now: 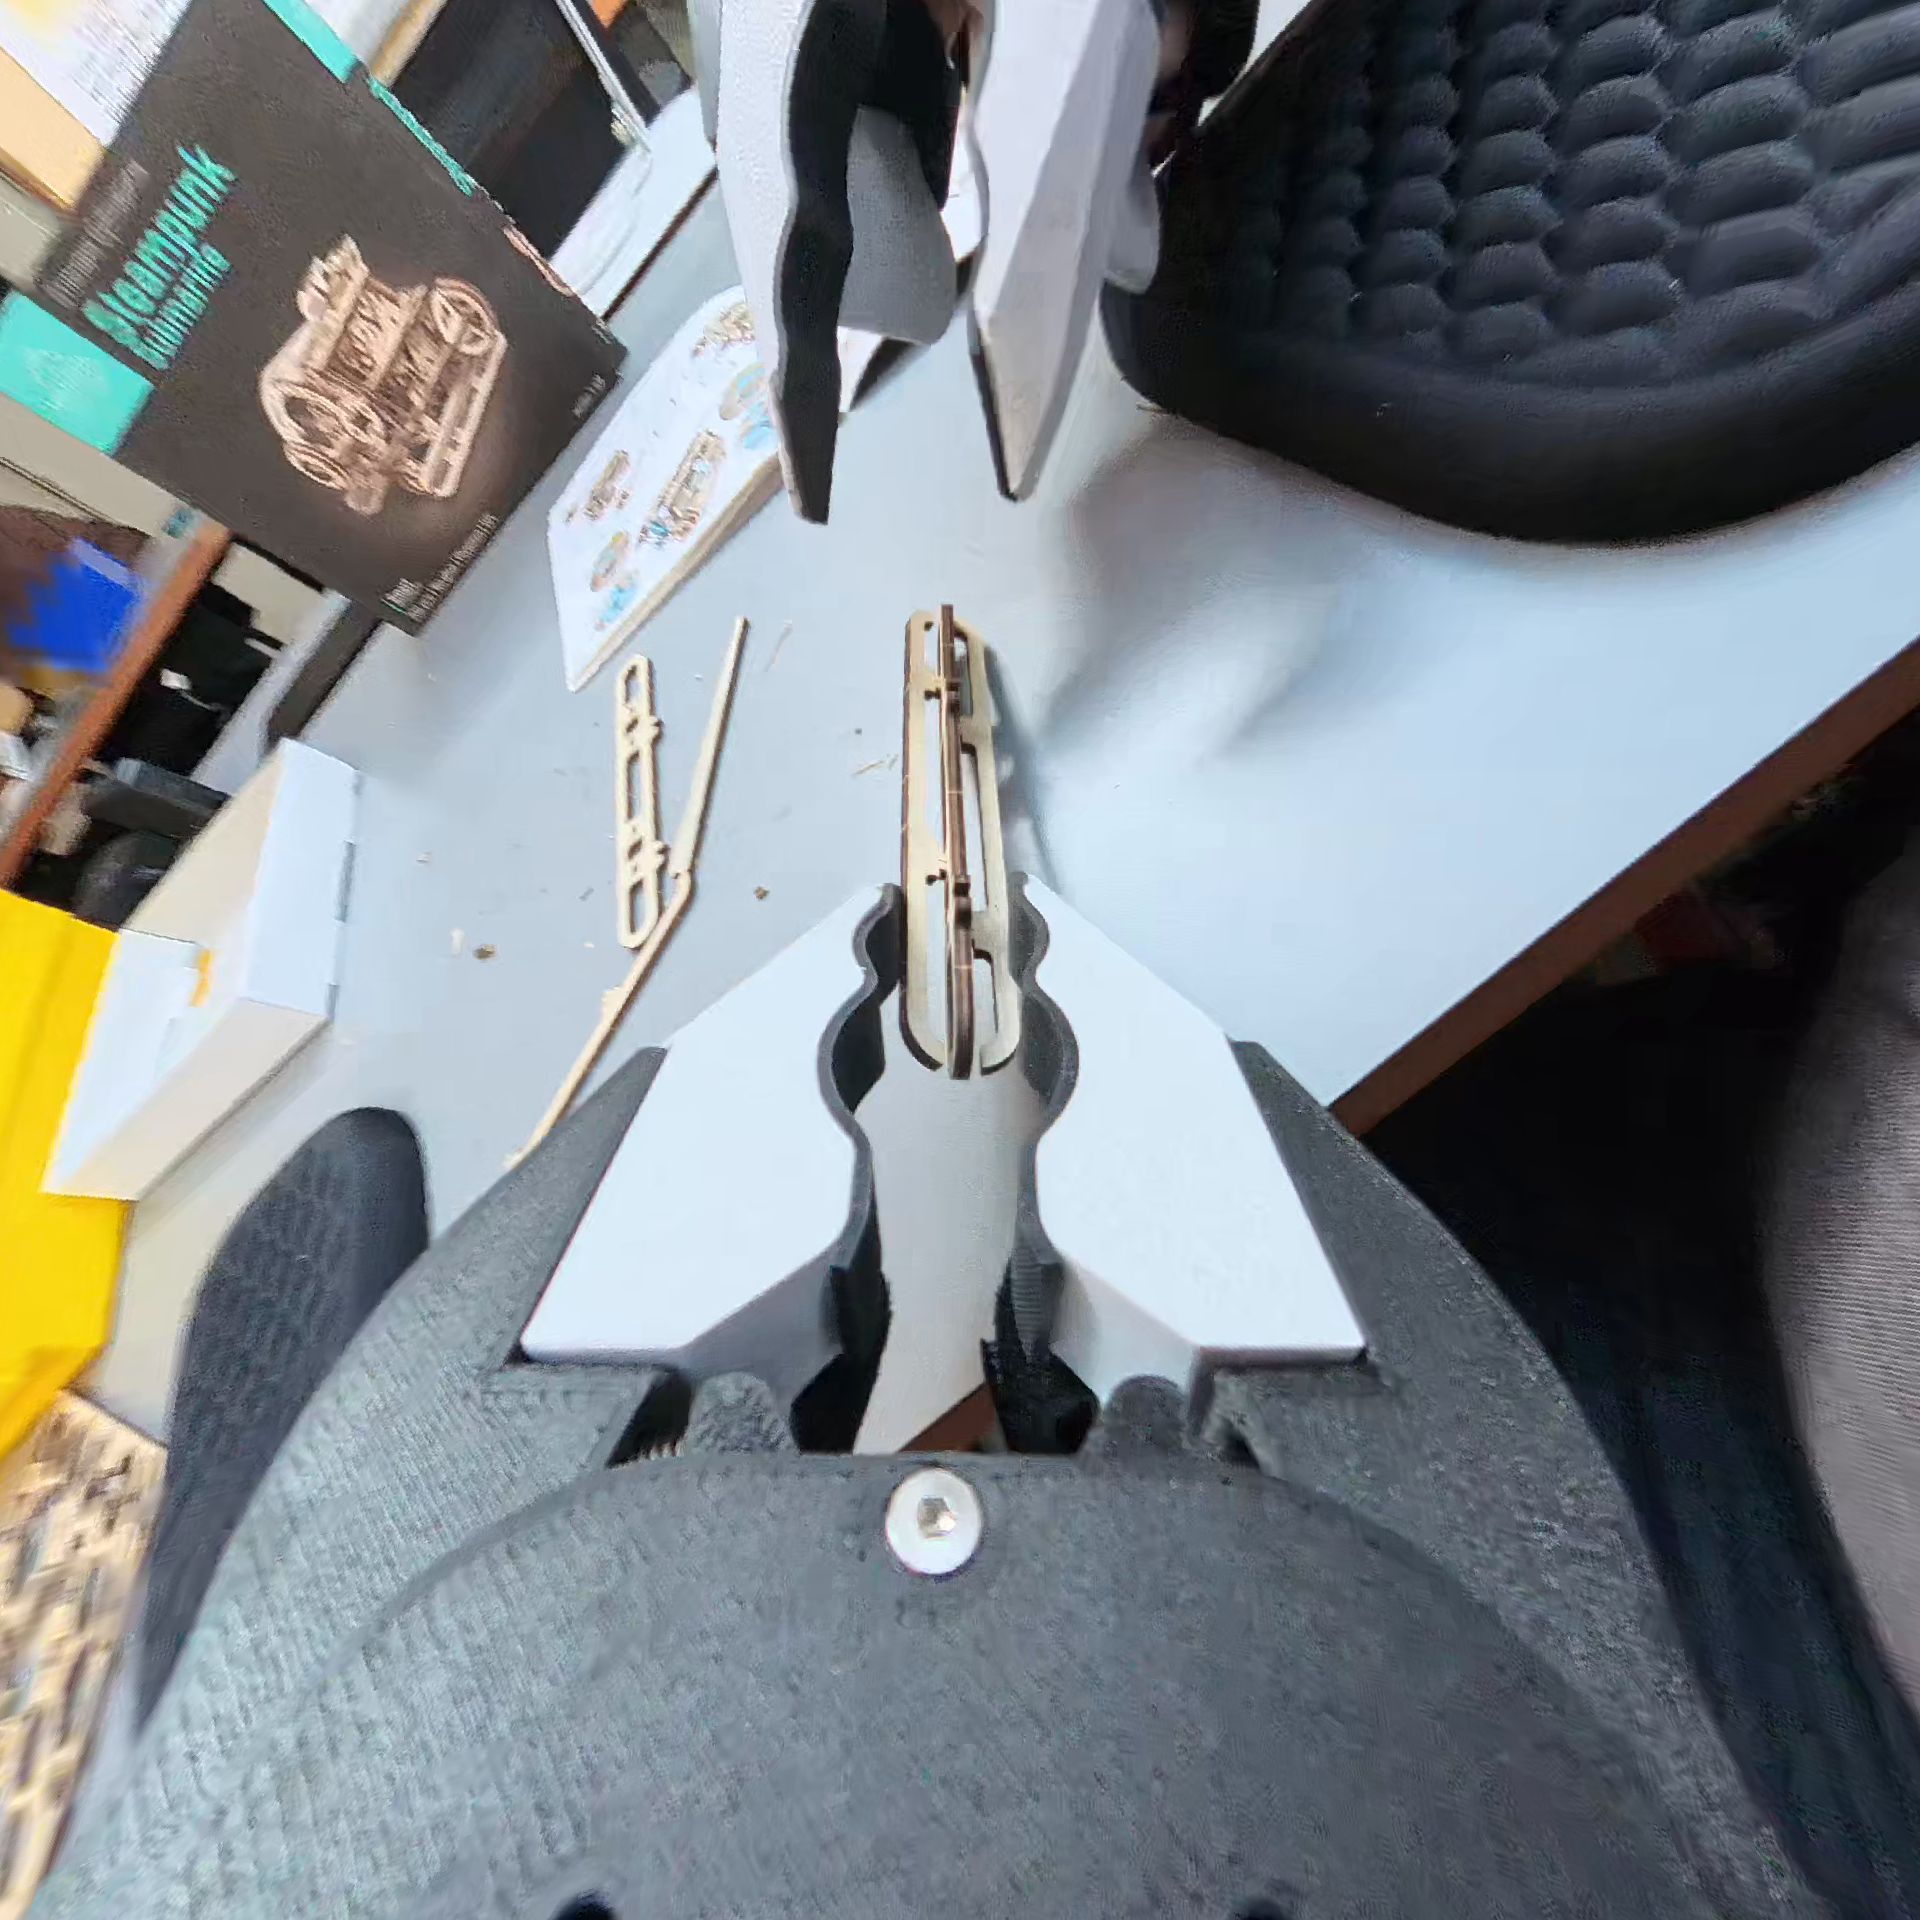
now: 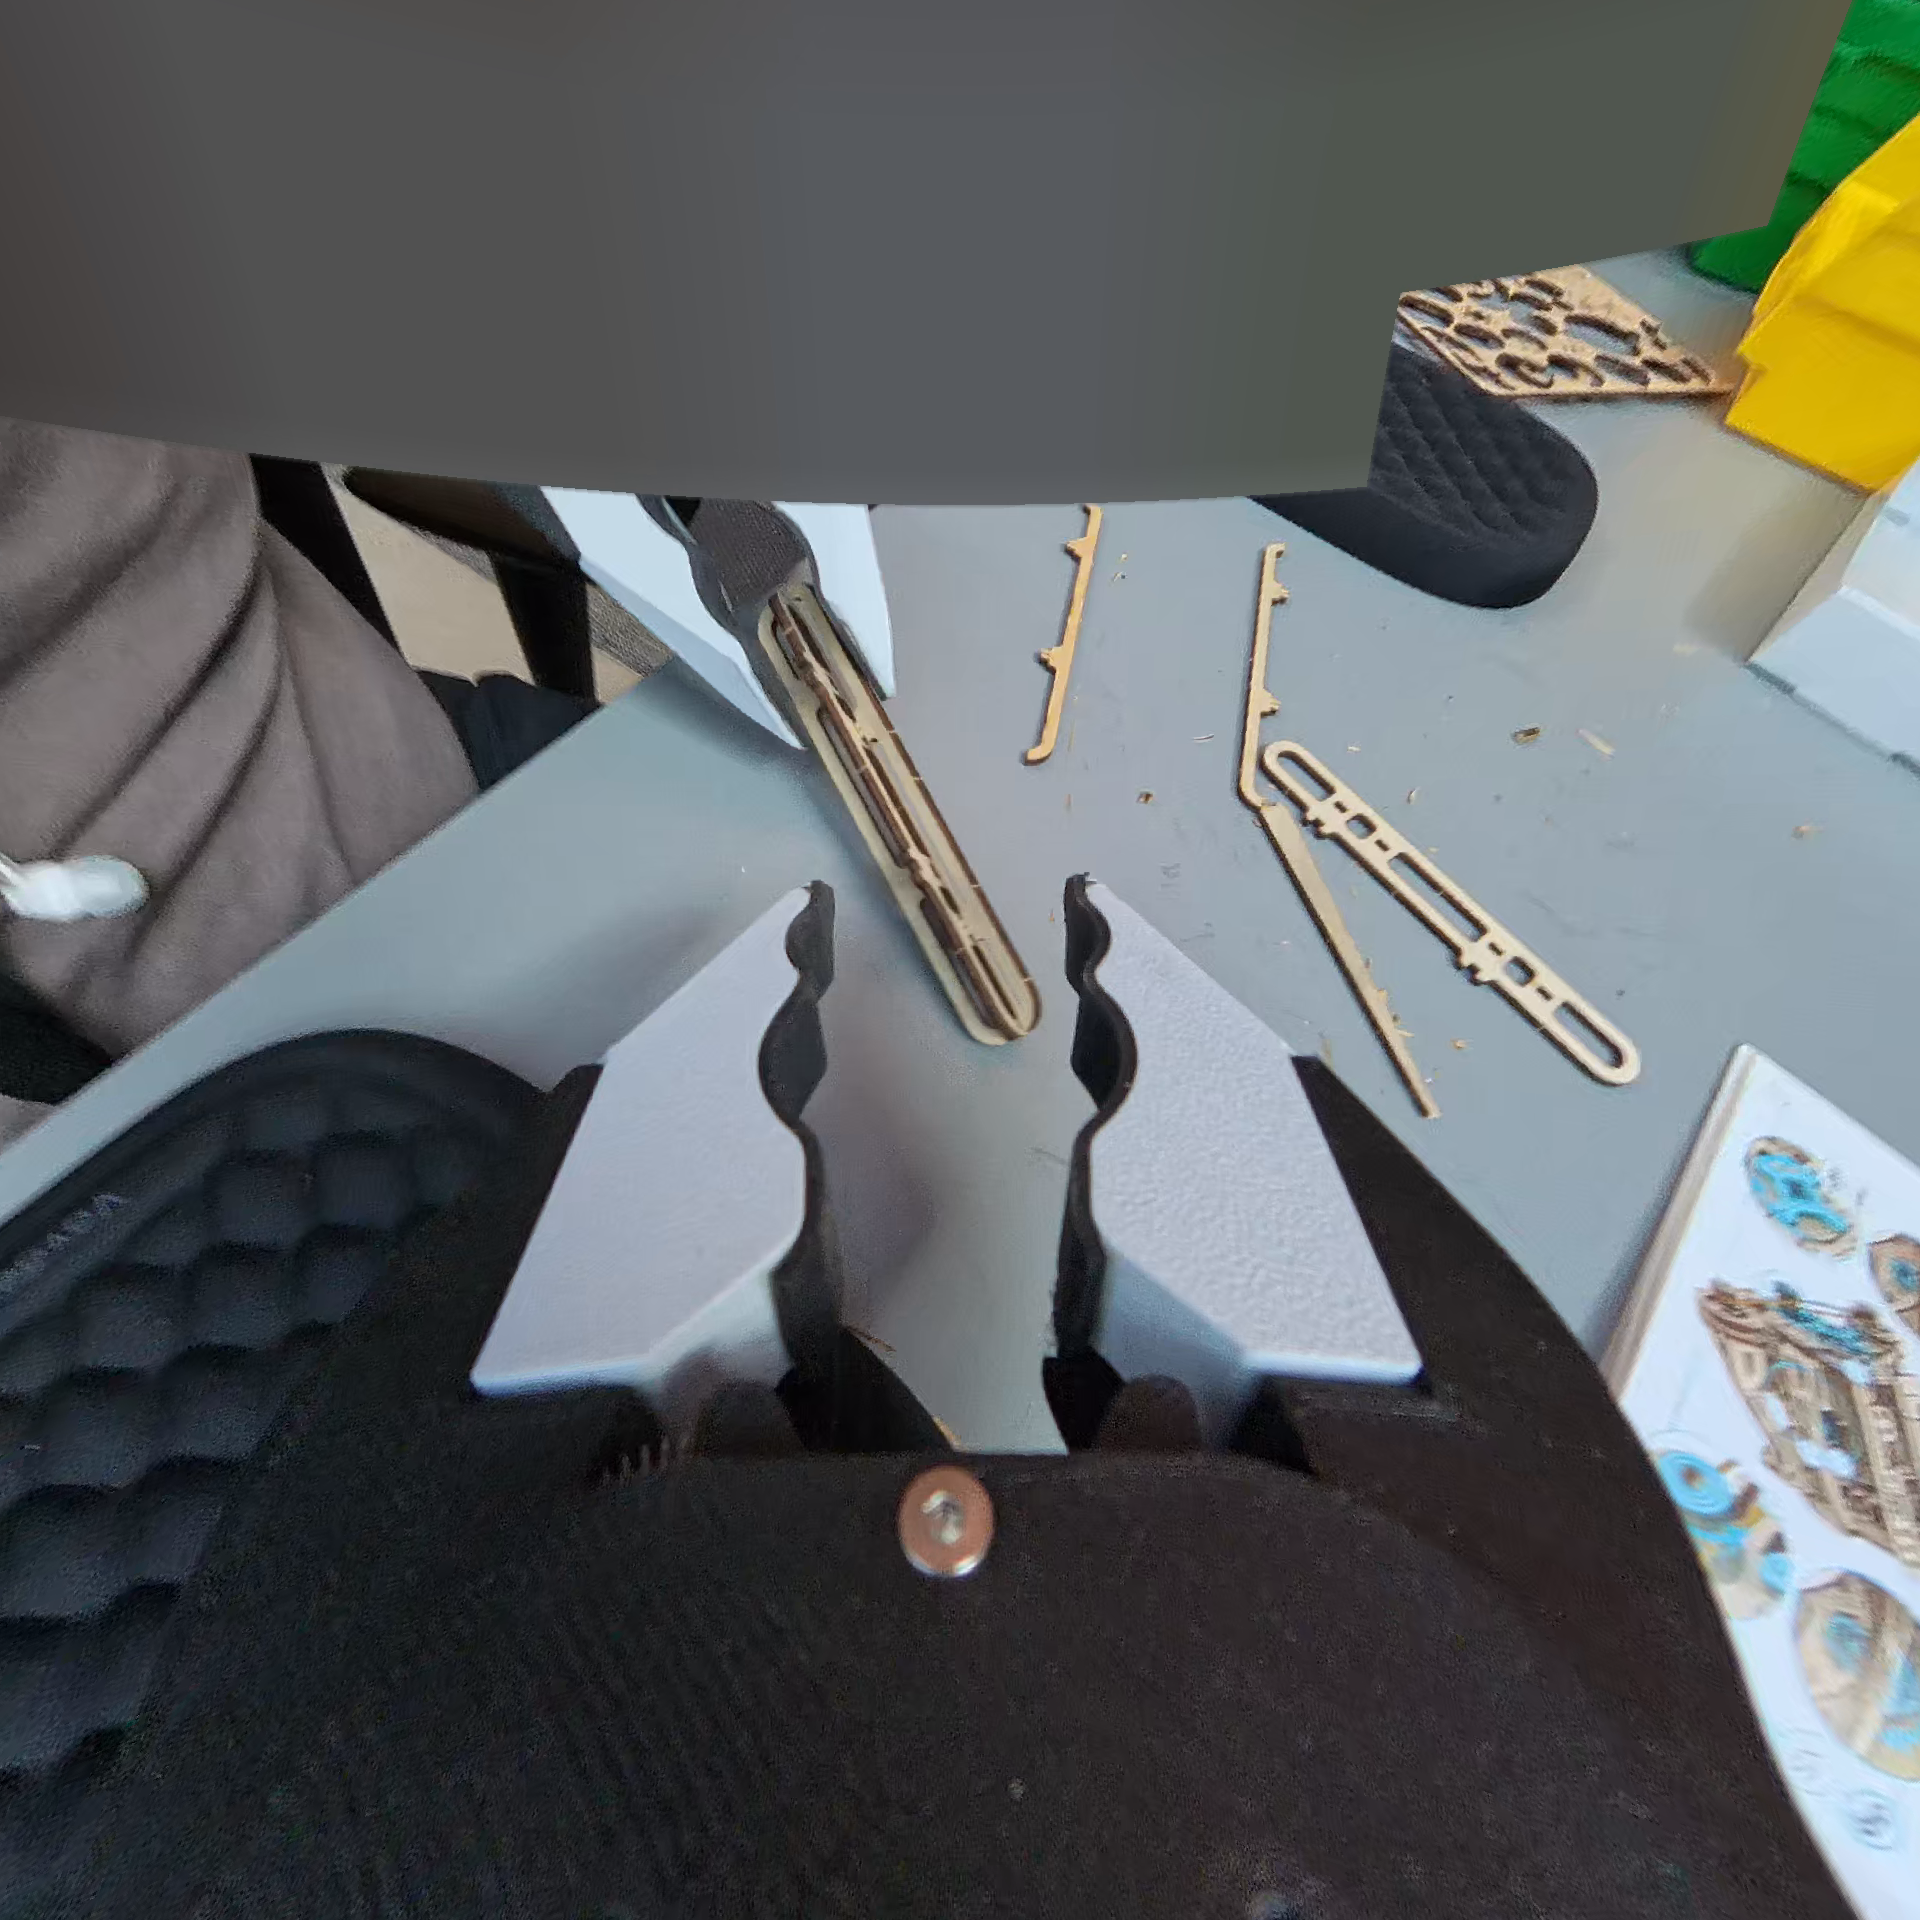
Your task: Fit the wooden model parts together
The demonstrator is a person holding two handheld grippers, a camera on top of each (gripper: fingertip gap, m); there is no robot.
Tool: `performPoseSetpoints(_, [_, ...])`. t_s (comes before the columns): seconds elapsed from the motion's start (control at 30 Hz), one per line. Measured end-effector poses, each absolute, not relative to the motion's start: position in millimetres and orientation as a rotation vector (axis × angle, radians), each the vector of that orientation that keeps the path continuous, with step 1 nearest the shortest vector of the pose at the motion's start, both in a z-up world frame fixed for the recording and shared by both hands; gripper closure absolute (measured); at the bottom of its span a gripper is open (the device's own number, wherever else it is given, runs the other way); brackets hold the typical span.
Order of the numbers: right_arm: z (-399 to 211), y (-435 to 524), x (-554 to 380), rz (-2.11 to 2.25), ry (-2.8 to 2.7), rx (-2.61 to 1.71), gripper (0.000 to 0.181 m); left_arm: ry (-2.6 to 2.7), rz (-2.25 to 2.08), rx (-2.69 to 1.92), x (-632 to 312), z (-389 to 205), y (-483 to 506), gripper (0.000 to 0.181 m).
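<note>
My left gripper (image 1: 958, 894) is shut on a wooden slotted assembly (image 1: 951, 790), two thin long-slotted bars stacked side by side and held on edge. In the right wrist view the assembly (image 2: 904, 852) slants down from the left gripper (image 2: 790, 634), its rounded free end at the grey table (image 2: 675, 883). My right gripper (image 2: 951, 888) is open and empty, with the assembly's free end just ahead of its fingertips. It also shows in the left wrist view (image 1: 914, 499), beyond the assembly's far end. A loose slotted bar (image 2: 1444, 914) and thin strips (image 2: 1351, 956) lie to the right.
An instruction booklet (image 2: 1808, 1403) lies at right, near a yellow bin (image 2: 1839, 343), a cut-out wood sheet (image 2: 1548, 332) and a black cushion (image 2: 1475, 499). The kit box (image 1: 312, 312) and a white box (image 1: 229, 966) stand left. The table edge (image 1: 1610, 883) runs close by. A person's sleeve (image 2: 208, 727) is beside it.
</note>
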State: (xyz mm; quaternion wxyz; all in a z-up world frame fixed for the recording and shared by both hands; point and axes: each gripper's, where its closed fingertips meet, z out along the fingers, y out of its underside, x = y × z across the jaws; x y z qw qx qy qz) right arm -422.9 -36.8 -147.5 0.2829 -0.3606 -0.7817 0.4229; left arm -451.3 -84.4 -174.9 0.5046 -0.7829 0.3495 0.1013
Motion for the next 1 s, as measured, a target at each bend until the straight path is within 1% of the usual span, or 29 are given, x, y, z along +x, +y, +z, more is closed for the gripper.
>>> performPoseSetpoints(0.03, [-141.4,-35.0,-423.8,1.202,-2.059,-1.028,0.137,0.87,0.337,-1.851,-453.8,-171.1,-82.7,0.163])
performPoseSetpoints(0.07, [-134.9,-28.2,-428.0,1.23,-1.995,-1.081,0.139,0.903,0.426,-1.814,-455.9,-168.1,-81.3,0.164])
performPoseSetpoints(0.13, [-134.4,-13.6,-433.8,1.249,-1.938,-1.256,0.149,0.969,0.575,-1.76,-459.4,-166.3,-78.4,0.164])
performPoseSetpoints(0.17, [-139.3,-8.5,-435.4,1.266,-1.929,-1.392,0.149,0.989,0.631,-1.74,-461.1,-166.0,-76.5,0.164])
performPoseSetpoints(0.2, [-145.4,-4.4,-436.4,1.285,-1.91,-1.547,0.146,1.004,0.674,-1.719,-462.4,-165.1,-74.6,0.163])
performPoseSetpoints(0.23, [-147.7,-6.1,-437.1,1.345,-1.893,-1.662,0.138,1.008,0.716,-1.696,-463.8,-162.4,-72.3,0.163])
performPoseSetpoints(0.3, [-147.7,-10.2,-440.8,1.48,-1.802,-1.835,0.131,1.015,0.82,-1.625,-467.9,-150.9,-67.2,0.164])
performPoseSetpoints(0.43, [-128.0,-7.0,-450.4,1.679,-1.622,-1.862,0.12,1.001,0.985,-1.444,-469.4,-116.1,-57.5,0.164])
performPoseSetpoints(0.47, [-118.4,-5.7,-452.7,1.764,-1.563,-1.844,0.12,1.0,0.999,-1.404,-467.0,-108.8,-55.9,0.164])
performPoseSetpoints(0.53, [-94.2,-9.3,-454.4,2.011,-1.45,-1.757,0.125,1.006,1.023,-1.326,-460.7,-96.9,-53.8,0.163])
performPoseSetpoints(0.6, [-81.7,-9.0,-454.0,2.159,-1.366,-1.699,0.131,1.017,1.037,-1.26,-453.9,-89.3,-53.0,0.163])
performPoseSetpoints(0.67, [-77.7,-8.0,-452.1,2.208,-1.345,-1.636,0.133,1.011,1.056,-1.22,-451.1,-83.5,-51.8,0.163])
performPoseSetpoints(0.77, [-63.8,-11.8,-443.0,2.326,-1.347,-1.489,0.144,1.003,1.065,-1.21,-451.2,-80.8,-48.9,0.163])
performPoseSetpoints(0.87, [-63.1,-8.1,-442.3,2.301,-1.345,-1.479,0.158,1.001,1.07,-1.196,-449.7,-79.8,-47.6,0.164])
performPoseSetpoints(0.93, [-65.5,-7.6,-442.5,2.29,-1.35,-1.488,0.158,1.006,1.07,-1.175,-446.5,-78.2,-48.0,0.164])
performPoseSetpoints(0.97, [-64.0,-9.7,-440.6,2.324,-1.352,-1.477,0.167,1.004,1.072,-1.169,-445.9,-77.4,-48.0,0.164])
performPoseSetpoints(1.0, [-61.6,-11.4,-438.9,2.358,-1.347,-1.46,0.169,1.003,1.073,-1.166,-446.0,-76.9,-47.7,0.163])
